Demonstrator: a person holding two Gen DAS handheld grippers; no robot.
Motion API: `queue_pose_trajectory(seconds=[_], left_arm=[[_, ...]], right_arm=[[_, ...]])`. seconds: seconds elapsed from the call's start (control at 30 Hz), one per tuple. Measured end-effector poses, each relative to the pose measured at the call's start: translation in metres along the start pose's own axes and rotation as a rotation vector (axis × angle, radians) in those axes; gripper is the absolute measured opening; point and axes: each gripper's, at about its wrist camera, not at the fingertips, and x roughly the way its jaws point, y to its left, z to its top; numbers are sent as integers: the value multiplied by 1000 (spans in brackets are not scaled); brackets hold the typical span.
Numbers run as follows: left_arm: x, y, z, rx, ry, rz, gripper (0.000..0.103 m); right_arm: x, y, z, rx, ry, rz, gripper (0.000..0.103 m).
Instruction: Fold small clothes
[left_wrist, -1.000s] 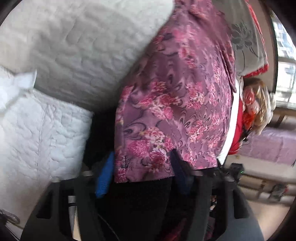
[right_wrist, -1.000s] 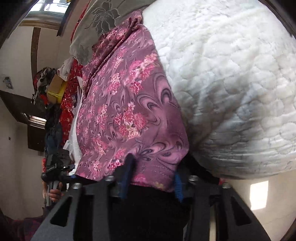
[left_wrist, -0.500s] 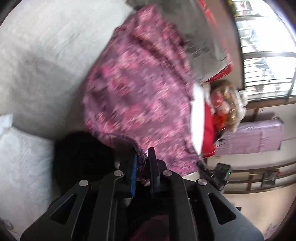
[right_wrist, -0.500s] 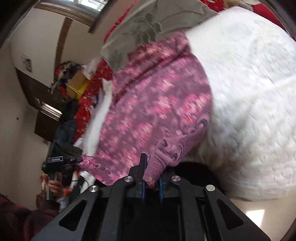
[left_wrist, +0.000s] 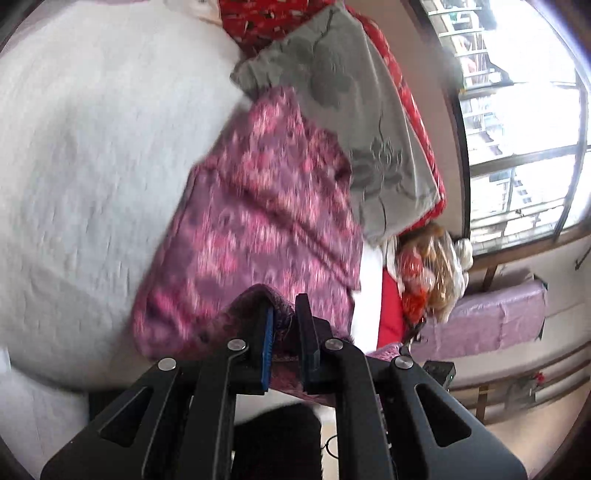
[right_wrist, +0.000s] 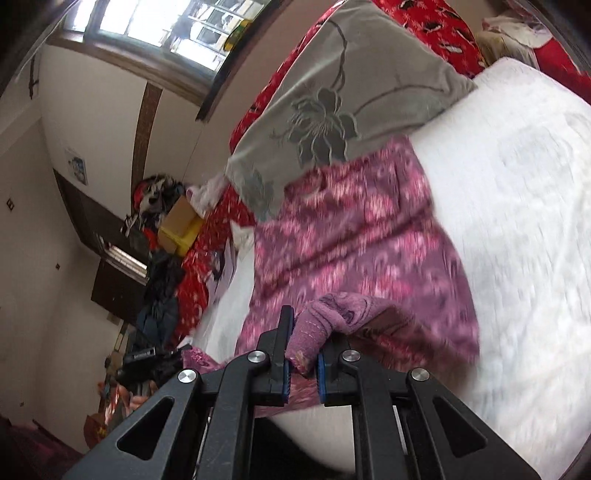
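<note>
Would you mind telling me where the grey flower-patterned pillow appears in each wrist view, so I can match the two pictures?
Left wrist view: the grey flower-patterned pillow is at the upper centre-right, above the purple floral garment.
Right wrist view: the pillow is at the upper centre, again just beyond the garment.
Shared landmark: the white quilted cover, left of the garment in the left view and right of it in the right view.

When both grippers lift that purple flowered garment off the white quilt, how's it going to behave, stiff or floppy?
Probably floppy: the purple flowered garment bunches into soft folds where the left gripper and right gripper pinch it. It likely sags between the two grips. It looks thin, so probably light, and may drag across the white quilt.
</note>
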Motion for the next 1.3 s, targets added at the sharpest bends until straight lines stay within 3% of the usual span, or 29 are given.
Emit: queue_pose_trajectory(seconds=[0.13, 0.43, 0.73, 0.9, 1.07, 1.1, 1.13, 1.2, 1.27, 1.3], left_arm=[[8, -7, 40, 6, -63, -20, 9], [58, -19, 130, 14, -128, -31, 9], [133, -7, 201, -16, -126, 83, 9], [154, 12, 219, -85, -80, 119, 9], [139, 23, 219, -207, -70, -24, 11], [136, 21, 218, -211, -72, -41, 12], [130, 19, 215, -208, -81, -54, 17], [121, 9, 211, -180, -92, -49, 28], [115, -5, 201, -129, -98, -40, 41], [114, -14, 192, -83, -97, -21, 42]], right_arm=[[22, -3, 32, 2, -28, -6, 10], [79, -30, 111, 82, -121, -4, 10], [156, -85, 166, 230, -146, -97, 10], [184, -107, 175, 309, -100, -152, 15], [170, -114, 186, 398, -152, -86, 22], [162, -114, 186, 406, -190, -68, 32], [153, -115, 187, 414, -228, -57, 44], [133, -116, 184, 420, -302, -50, 51], [125, -114, 182, 372, -278, -137, 51], [127, -112, 180, 339, -234, -196, 51]])
